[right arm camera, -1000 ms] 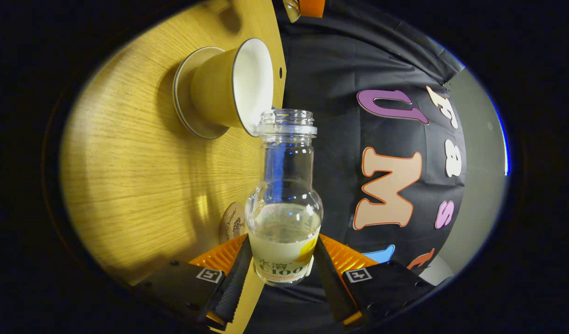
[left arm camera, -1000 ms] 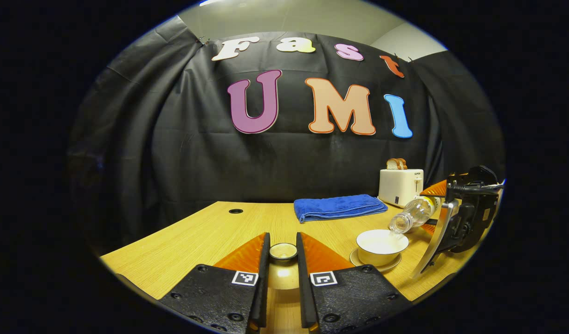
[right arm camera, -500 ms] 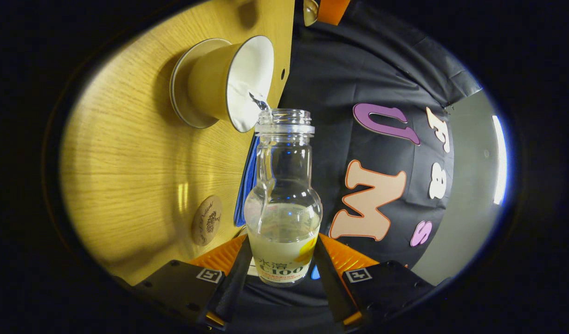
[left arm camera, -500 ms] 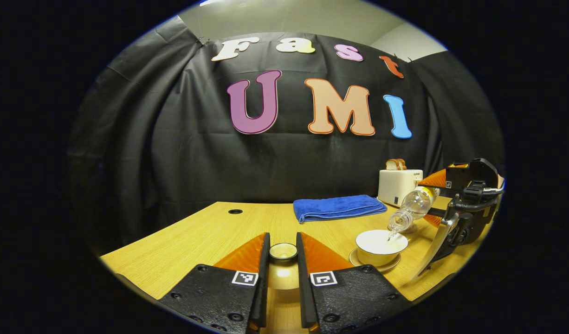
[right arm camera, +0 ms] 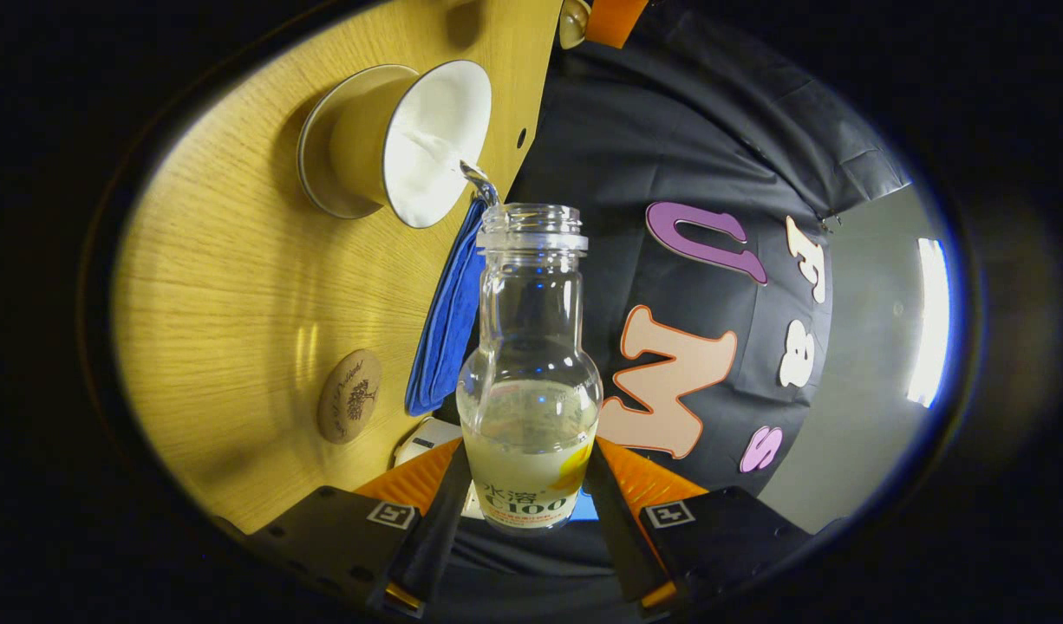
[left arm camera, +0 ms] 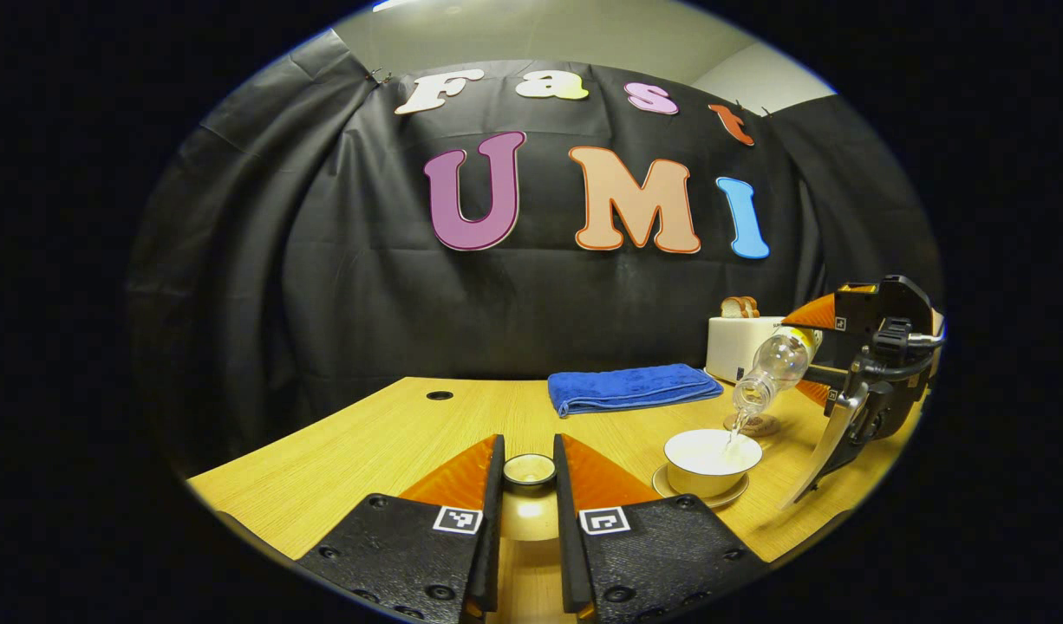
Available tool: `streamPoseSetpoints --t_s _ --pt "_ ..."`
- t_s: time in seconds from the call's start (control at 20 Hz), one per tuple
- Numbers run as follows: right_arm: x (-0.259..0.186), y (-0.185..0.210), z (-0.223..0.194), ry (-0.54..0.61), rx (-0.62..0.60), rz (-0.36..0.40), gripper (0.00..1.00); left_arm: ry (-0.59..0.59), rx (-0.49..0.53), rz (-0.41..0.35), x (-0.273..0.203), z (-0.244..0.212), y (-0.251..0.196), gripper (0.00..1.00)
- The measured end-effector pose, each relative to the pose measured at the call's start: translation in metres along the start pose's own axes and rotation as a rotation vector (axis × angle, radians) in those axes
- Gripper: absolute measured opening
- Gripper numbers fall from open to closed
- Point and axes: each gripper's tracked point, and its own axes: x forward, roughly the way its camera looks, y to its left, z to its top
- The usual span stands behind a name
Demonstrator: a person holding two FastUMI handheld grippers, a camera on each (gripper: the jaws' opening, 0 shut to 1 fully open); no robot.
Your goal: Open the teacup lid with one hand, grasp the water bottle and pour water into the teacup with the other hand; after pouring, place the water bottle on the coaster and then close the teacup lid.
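My left gripper is shut on the teacup lid, which it holds just above the table, left of the cup. The open white teacup stands on its saucer. My right gripper is shut on the clear water bottle, tipped mouth-down over the cup. A thin stream of water falls into the cup. In the right gripper view the bottle stands between the fingers of that gripper, and its mouth is near the rim of the teacup. The round coaster lies bare beside the cup.
A folded blue towel lies behind the cup. At the back right stands a white toaster with bread in it. The coaster sits between cup and toaster. The wooden table has a cable hole at its far left.
My right gripper has risen and tipped the bottle more steeply, and water now runs into the teacup. The left gripper and the lid have stayed still.
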Motion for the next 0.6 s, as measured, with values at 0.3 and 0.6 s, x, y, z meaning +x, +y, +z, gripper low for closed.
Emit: streamPoseSetpoints --t_s 0.3,0.6 --pt "0.004 -0.028 -0.003 -0.006 -0.025 -0.056 0.80 0.002 -0.001 0.001 0.000 0.000 0.000 0.26" --pt "0.014 -0.038 -0.006 -0.009 -0.058 -0.079 0.80 0.001 -0.001 0.002 -0.001 0.000 -0.001 0.26"
